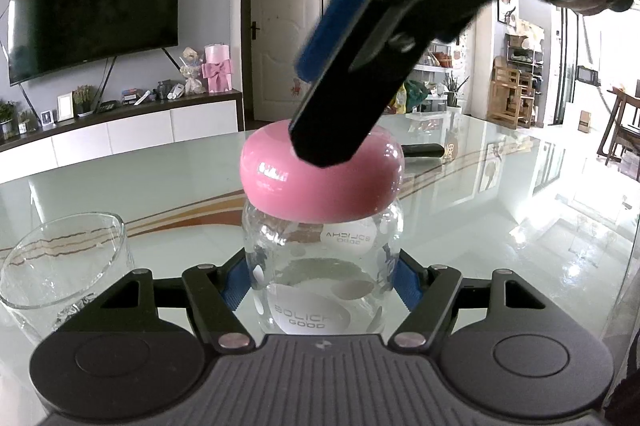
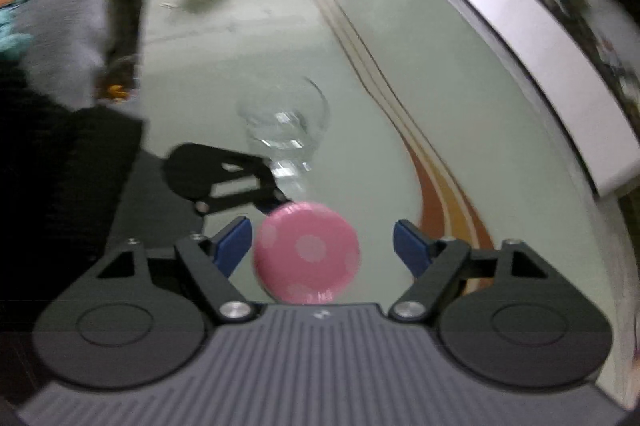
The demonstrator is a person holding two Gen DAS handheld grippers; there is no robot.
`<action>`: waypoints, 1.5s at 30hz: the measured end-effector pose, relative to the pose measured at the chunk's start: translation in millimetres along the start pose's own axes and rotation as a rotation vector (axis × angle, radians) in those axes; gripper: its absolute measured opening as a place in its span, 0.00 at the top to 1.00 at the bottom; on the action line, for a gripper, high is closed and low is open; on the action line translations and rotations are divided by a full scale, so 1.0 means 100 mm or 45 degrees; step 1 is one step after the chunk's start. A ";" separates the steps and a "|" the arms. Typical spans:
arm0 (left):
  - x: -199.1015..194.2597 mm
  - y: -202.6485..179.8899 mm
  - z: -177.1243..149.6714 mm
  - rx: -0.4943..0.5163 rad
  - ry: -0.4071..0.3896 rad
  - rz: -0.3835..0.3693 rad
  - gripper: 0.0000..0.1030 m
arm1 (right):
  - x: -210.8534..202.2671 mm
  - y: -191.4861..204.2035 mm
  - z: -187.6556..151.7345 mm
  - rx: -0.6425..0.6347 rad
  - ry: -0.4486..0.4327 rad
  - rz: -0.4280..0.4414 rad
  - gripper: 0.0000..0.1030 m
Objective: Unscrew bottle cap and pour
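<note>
gleaming glass table (image 1: 120, 186) fronting a wall-mounted tv (image 1: 94, 10) and white door (image 1: 286, 26).

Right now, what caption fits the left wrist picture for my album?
Left hand-held gripper clamps the clear bottle while the right hand-held gripper hovers at its pink cap, beside an empty glass.

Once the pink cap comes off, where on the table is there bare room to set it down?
Bare table right of the bottle, short of the dark remote. Also beyond the glass on the left. Crowded around the bottle, between both grippers.
</note>
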State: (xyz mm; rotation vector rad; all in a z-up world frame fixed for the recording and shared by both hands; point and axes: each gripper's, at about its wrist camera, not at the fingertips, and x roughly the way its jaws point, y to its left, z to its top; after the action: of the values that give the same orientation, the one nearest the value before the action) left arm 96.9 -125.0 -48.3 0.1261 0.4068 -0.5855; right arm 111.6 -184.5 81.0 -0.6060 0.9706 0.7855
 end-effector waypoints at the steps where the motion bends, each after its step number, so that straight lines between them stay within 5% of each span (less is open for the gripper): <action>1: 0.00 0.00 0.00 -0.001 0.000 0.001 0.29 | 0.02 -0.04 0.01 0.073 0.018 0.018 0.24; 4: 0.00 0.00 0.00 -0.002 -0.001 0.003 0.29 | 0.07 -0.12 0.02 0.211 0.039 0.043 0.28; 14: 0.03 -0.02 0.02 -0.004 -0.001 0.003 0.29 | 0.16 0.05 0.00 0.144 0.075 -0.002 0.37; 45: -0.12 0.19 0.01 0.012 0.005 -0.042 0.29 | 0.14 0.12 0.09 -0.380 0.167 0.112 0.37</action>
State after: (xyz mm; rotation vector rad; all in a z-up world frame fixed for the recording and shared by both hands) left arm 98.9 -103.2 -42.5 0.1295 0.4107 -0.6198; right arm 110.9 -166.2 70.8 -0.8866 1.0122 0.9885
